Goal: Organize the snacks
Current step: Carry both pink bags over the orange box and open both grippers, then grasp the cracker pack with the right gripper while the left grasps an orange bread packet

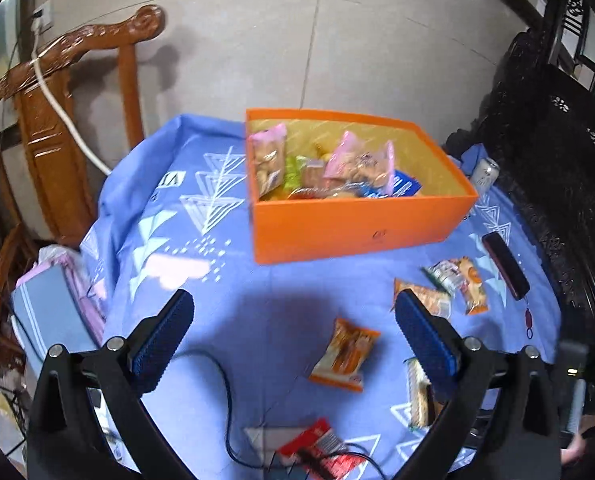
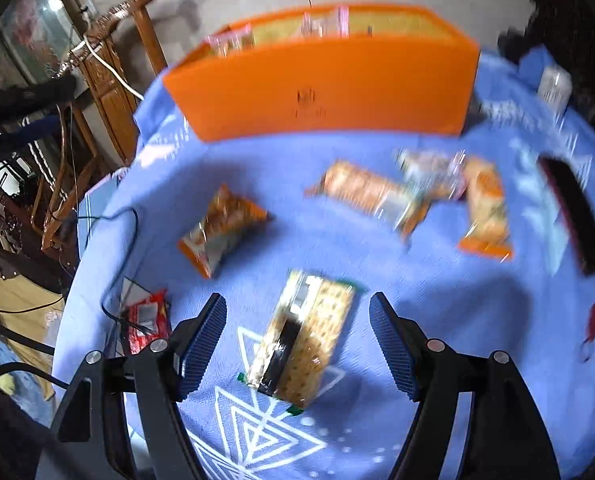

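An orange box (image 1: 357,224) (image 2: 329,92) stands on the blue patterned cloth, part-filled with pink and other snack packets (image 1: 353,160). Loose packets lie in front of it. My left gripper (image 1: 293,316) hangs open above the cloth, an orange snack packet (image 1: 343,354) lying just below and between its fingers, untouched. My right gripper (image 2: 297,312) is open and low over a clear-wrapped cracker packet (image 2: 303,340), which lies flat between its fingers without contact. Another orange packet (image 2: 221,232) and a cluster of packets (image 2: 429,192) lie farther toward the box.
A black phone (image 1: 505,266) (image 2: 573,216) lies at the cloth's right side. A white can (image 1: 484,176) stands beside the box. A red packet (image 1: 317,448) and a black cable (image 1: 225,396) sit at the near edge. A carved wooden chair (image 1: 57,128) stands left, dark furniture right.
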